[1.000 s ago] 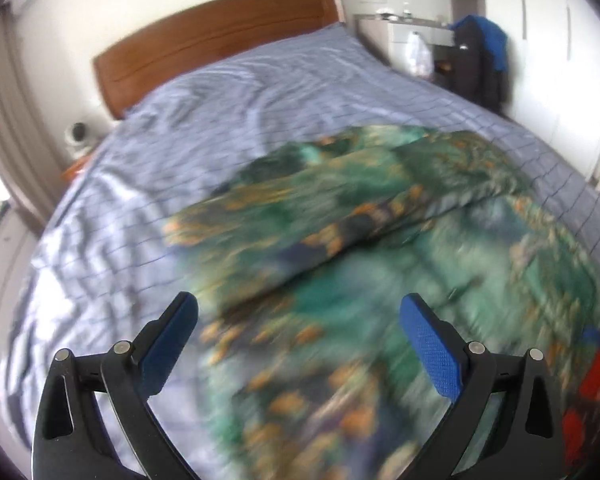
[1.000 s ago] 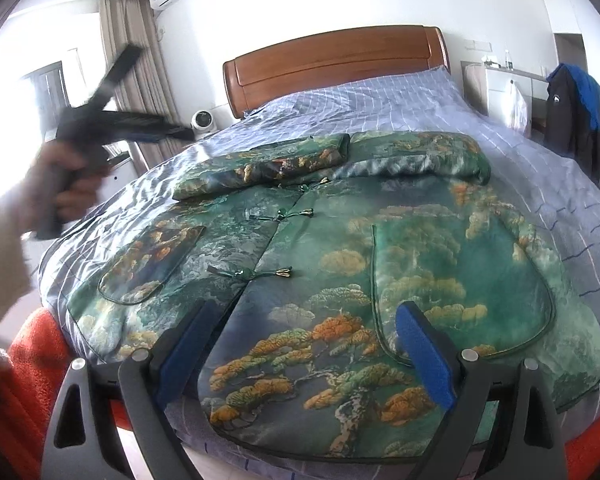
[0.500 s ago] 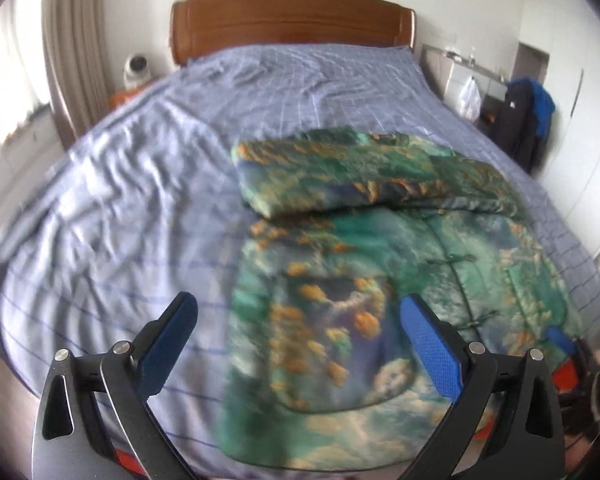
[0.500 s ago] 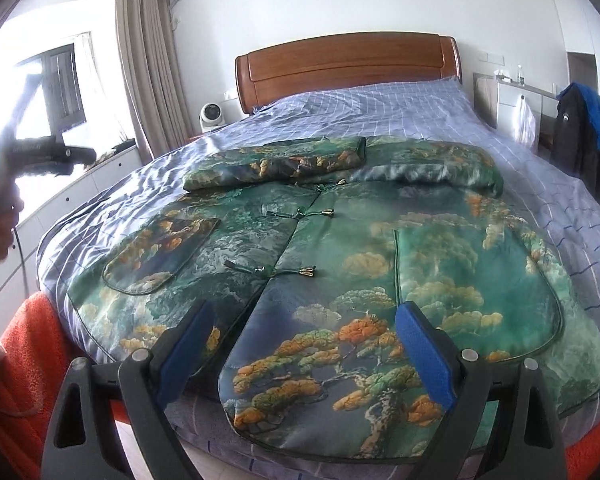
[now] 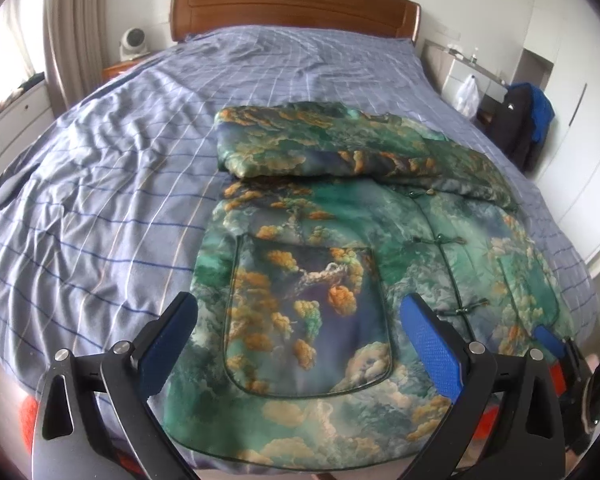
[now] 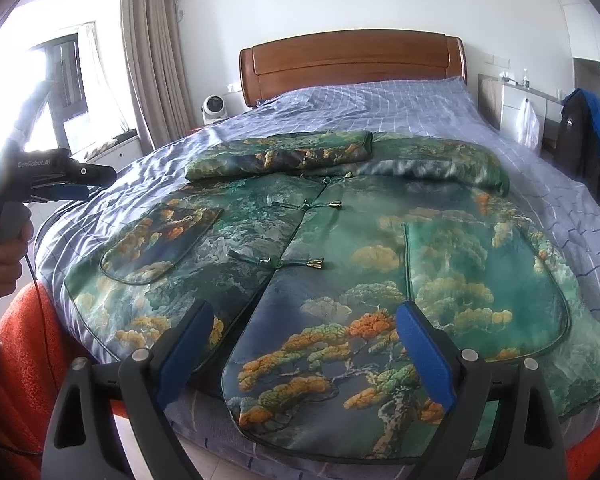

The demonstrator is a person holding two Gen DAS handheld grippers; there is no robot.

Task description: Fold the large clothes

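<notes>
Printed jacket of smooth satin-like cloth with a soft sheen, lying on a matt, creased checked cotton-look bedsheet; far headboard of glossy varnished wood; left gripper and right gripper of matt black plastic, textured blue pads, metal pins.

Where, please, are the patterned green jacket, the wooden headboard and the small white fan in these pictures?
patterned green jacket (image 6: pixel 339 240): right wrist view, on its front panel beside the knot button.
wooden headboard (image 6: pixel 351 64): right wrist view, centre of the board.
small white fan (image 5: pixel 131 42): left wrist view, on its round head.
</notes>
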